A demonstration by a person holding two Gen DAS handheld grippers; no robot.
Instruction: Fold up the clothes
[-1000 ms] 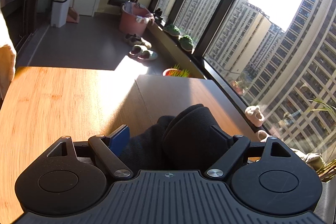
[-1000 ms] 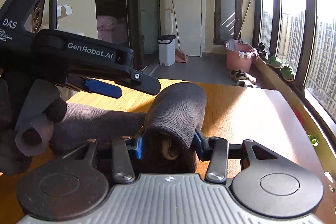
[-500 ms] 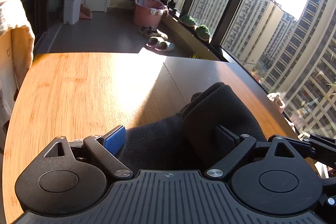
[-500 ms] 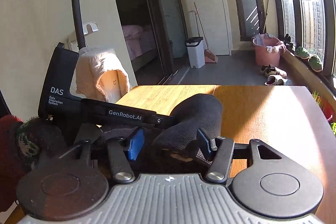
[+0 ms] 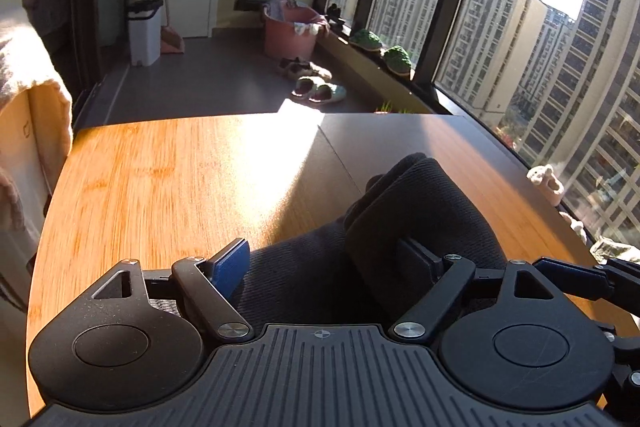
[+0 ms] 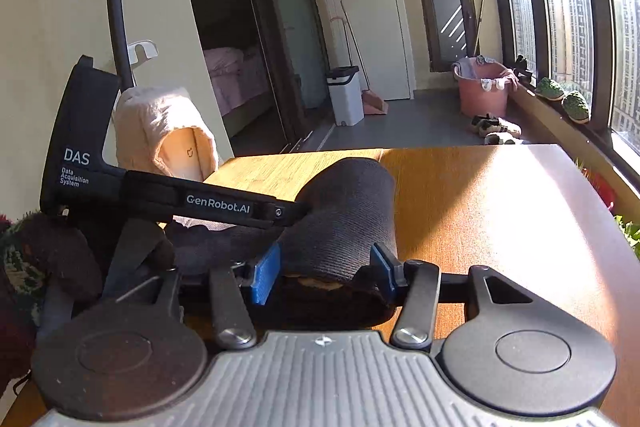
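Note:
A dark grey ribbed garment point(image 5: 420, 211) is bunched between both grippers over the wooden table point(image 5: 160, 187). My left gripper point(image 5: 324, 259) is shut on one part of it; cloth fills the gap between the blue pads. My right gripper point(image 6: 324, 267) is shut on a rolled fold of the same dark garment point(image 6: 348, 211), which arches up over its fingers. In the right wrist view the left gripper's black body point(image 6: 168, 195) lies close on the left, touching the cloth. The rest of the garment is hidden under the grippers.
A box draped with a cream cloth point(image 6: 168, 131) stands at the table's left edge. A window wall point(image 5: 540, 47) runs along the right side. On the floor beyond the table are a white bin point(image 5: 144, 31), a pink basin point(image 5: 288, 35) and slippers point(image 5: 316, 91).
Both grippers have lowered and tilted towards the table with the garment still held. The right gripper's jaws have spread a little wider around the fold. The left gripper sits lower and closer to the right one.

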